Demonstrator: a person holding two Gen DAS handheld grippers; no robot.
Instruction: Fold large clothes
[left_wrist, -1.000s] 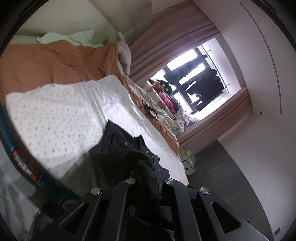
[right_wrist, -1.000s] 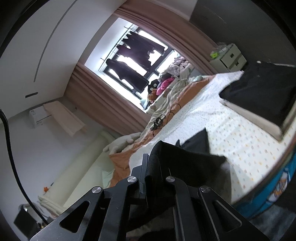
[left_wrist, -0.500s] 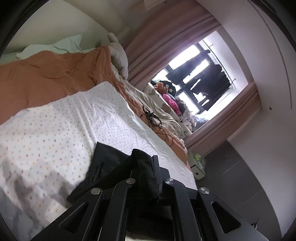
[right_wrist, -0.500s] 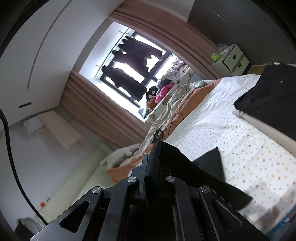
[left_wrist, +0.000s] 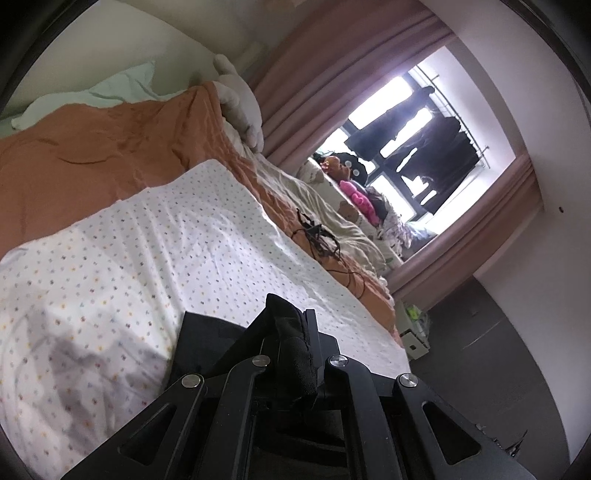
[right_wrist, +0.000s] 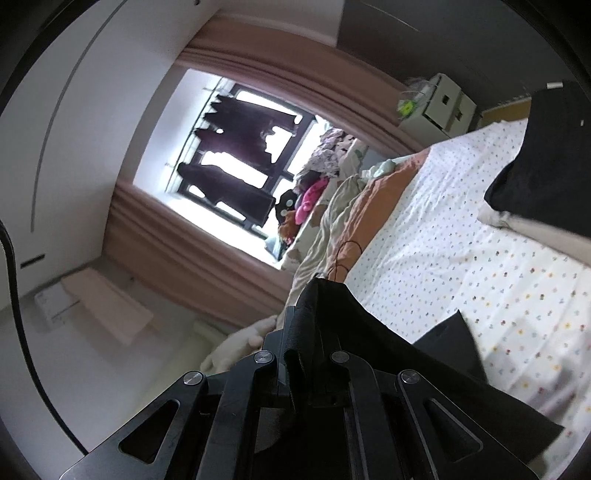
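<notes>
On the bed, a dotted white sheet (left_wrist: 155, 236) lies next to an orange blanket (left_wrist: 92, 147), with a tangle of black cable (left_wrist: 317, 236) at the blanket's edge toward the window (left_wrist: 417, 147), and nothing blocks the open sheet. The left gripper (left_wrist: 295, 332) and right gripper (right_wrist: 303, 325) are both clamped tight on bunched edges of a black garment (right_wrist: 424, 373), which trails from the jaws down onto the sheet. Only the right wrist view shows a dark folded pile (right_wrist: 546, 155) farther along the sheet and white drawers (right_wrist: 443, 107) beyond the bed.
</notes>
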